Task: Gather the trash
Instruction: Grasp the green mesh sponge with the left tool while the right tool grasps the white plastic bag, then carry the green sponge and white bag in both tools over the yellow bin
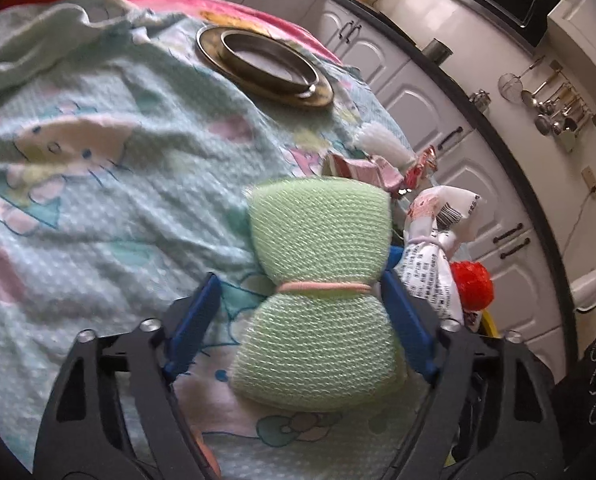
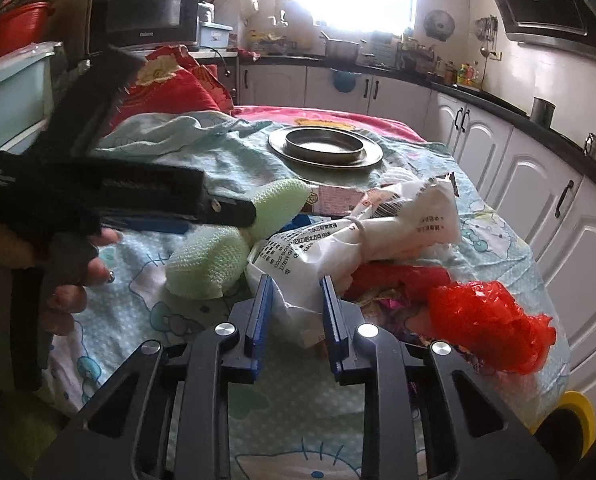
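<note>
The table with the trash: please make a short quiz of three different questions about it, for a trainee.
1. True or false: the metal plate holds trash.
2. What lies between the fingers of the left gripper? A) red bag B) green sponge C) white bag
3. What binds the white bag at its middle?

Key:
1. False; it is bare.
2. B, the green sponge; only one finger touches it.
3. A white band; the right gripper pinches the bag's end, beside the red bag.

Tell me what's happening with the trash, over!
Left tool open around green mesh bundle. Right tool shut on white printed bag. Red plastic bag waits beside it.
</note>
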Motion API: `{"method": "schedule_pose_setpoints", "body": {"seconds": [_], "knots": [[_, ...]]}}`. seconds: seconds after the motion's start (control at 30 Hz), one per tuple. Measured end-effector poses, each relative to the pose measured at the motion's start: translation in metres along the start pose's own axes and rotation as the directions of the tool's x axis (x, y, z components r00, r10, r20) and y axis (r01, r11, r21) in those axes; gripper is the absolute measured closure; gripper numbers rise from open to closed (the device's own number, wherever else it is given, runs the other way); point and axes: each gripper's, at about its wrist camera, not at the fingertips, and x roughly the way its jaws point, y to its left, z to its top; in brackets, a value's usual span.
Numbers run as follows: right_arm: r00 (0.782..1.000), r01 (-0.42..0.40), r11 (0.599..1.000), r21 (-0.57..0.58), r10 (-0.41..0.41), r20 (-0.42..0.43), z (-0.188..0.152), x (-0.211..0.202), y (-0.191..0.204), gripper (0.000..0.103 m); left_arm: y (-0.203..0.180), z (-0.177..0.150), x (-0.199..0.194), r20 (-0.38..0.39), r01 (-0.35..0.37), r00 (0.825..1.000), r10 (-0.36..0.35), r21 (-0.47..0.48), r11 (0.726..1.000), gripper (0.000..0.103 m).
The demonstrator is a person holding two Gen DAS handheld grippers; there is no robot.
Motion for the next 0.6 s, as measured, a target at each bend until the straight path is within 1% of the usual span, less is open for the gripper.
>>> {"method": "schedule_pose_setpoints", "body": {"seconds": [0.03, 0.07, 0.13, 0.2, 0.3, 0.6], "knots": [[1.0, 0.0, 1.0, -0.003, 0.0, 0.002, 0.0, 0.0, 0.0, 0.085, 0.0, -0.001, 0.0, -0.005, 0.012, 1.0, -0.012, 0.0, 1.0, 0.047], [1.0, -0.001, 1.0, -0.002, 0.001, 0.004, -0.001, -0.001, 0.0, 0.087, -0.001, -0.001, -0.001, -0.004, 0.031, 1.0, -0.031, 0.005, 0.999, 0.052], [1.0, -0.005, 1.0, -0.004, 0.005, 0.006, 0.0, -0.003, 0.001, 0.087, -0.004, -0.001, -0.004, 0.001, 0.035, 0.999, -0.035, 0.02, 0.999, 0.055], [1.0, -0.005, 1.0, -0.013, 0.006, 0.017, 0.001, -0.006, 0.002, 0.088, -0.006, -0.001, -0.01, 0.013, 0.044, 0.999, -0.044, 0.038, 0.998, 0.057], [0.999, -0.009, 1.0, -0.021, 0.01, 0.04, 0.004, -0.012, 0.003, 0.088, -0.006, 0.0, -0.021, 0.038, 0.062, 0.997, -0.063, 0.036, 0.997, 0.059], [0.994, -0.013, 0.999, -0.045, 0.018, 0.105, 0.012, -0.038, 0.007, 0.091, -0.015, 0.008, -0.053, 0.124, 0.068, 0.989, -0.076, 0.065, 0.996, 0.06]]}}
